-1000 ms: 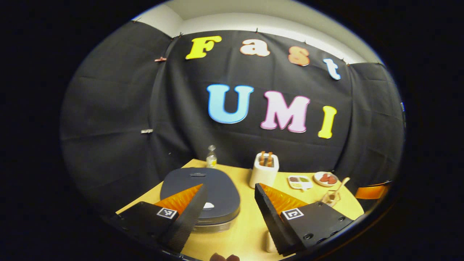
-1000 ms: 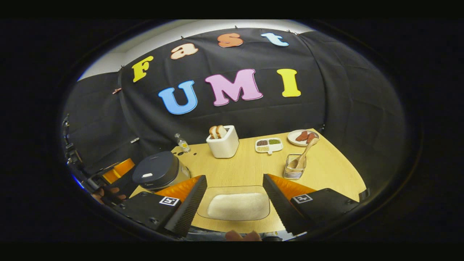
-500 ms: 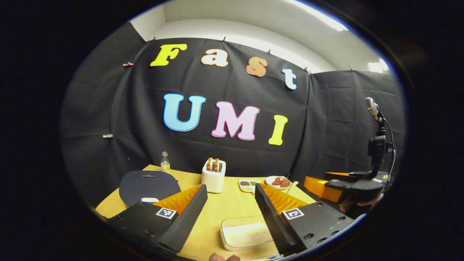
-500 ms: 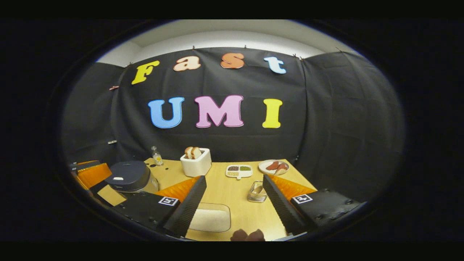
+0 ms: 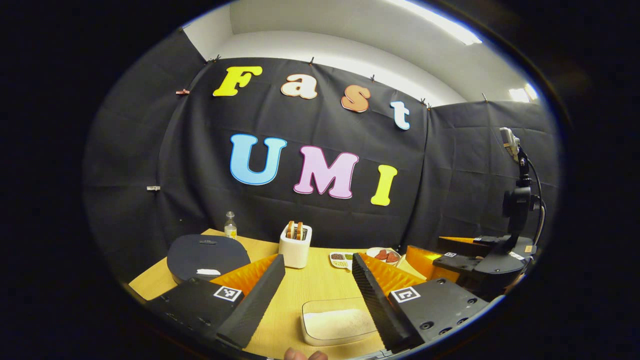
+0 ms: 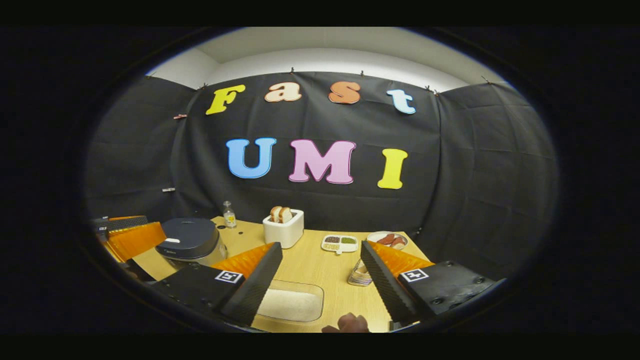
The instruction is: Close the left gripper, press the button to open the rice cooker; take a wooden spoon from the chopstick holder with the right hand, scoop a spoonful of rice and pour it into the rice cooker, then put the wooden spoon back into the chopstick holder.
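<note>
left tool (image 5: pixel 314 280) wide, must narrow to press | right tool (image 6: pixel 320 267) wide, empty | rice cooker (image 5: pixel 207 254) lid down, 10 o'clock | rice tray (image 5: pixel 337 326) near, for scooping

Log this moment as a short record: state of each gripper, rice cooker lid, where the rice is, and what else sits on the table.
left gripper: open, holding nothing
right gripper: open, holding nothing
rice cooker: lid shut
rice tray: clear, holds rice, near table edge
chopstick holder: wire, right of the tray
toaster: white, bread slices in it
other items: small bottle, divided dish, plate
table: wooden
</note>
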A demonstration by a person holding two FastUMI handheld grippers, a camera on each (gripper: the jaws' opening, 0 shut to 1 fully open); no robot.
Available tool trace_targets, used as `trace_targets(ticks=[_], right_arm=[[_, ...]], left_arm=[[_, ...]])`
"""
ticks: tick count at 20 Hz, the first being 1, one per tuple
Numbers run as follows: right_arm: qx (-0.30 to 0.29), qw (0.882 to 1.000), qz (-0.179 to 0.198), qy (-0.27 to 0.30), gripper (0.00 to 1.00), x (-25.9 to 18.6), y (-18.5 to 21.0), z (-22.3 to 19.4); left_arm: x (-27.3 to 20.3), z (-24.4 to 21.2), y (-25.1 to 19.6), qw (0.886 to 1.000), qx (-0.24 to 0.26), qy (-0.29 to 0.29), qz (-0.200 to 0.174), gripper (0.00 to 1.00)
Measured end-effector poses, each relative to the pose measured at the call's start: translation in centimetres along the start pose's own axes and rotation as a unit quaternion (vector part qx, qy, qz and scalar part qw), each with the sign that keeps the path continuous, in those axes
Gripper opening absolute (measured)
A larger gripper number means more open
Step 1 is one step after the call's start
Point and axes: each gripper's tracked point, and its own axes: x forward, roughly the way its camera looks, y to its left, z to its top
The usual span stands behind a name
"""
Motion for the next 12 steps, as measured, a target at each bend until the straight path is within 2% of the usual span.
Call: trace_targets(ticks=[12], right_arm=[[-0.013, 1.0, -0.011, 0.012, 0.98, 0.15, 0.07, -0.66]], left_arm=[[0.09, -0.37, 0.88, 1.0, 0.006, 0.005, 0.007, 0.93]])
